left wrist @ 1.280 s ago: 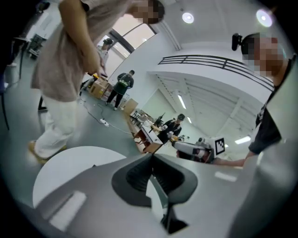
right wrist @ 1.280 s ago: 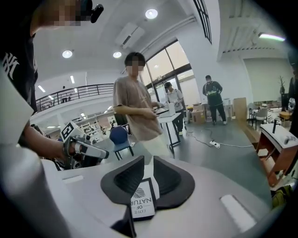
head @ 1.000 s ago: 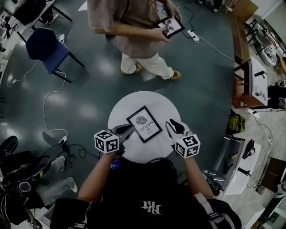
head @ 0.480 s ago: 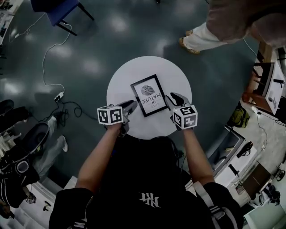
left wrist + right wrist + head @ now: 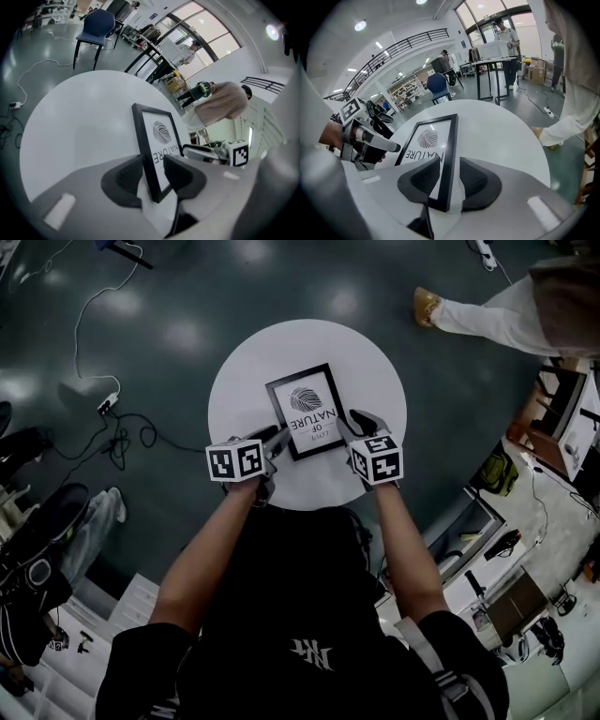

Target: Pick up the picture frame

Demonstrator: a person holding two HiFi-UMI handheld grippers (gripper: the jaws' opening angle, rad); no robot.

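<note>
2 opening grippers [image 5: 274, 438] [image 5: 360, 419] astride picture frame [image 5: 306, 409]

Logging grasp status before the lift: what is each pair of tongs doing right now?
Left tongs: opening, not clamped; an edge of the picture frame sits between them.
Right tongs: opening, not clamped; its opposite edge sits between them.

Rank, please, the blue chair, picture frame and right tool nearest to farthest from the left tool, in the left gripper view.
1. picture frame, between the left tool's opening jaws.
2. right tool, just beyond the frame.
3. blue chair, far upper left.
</note>
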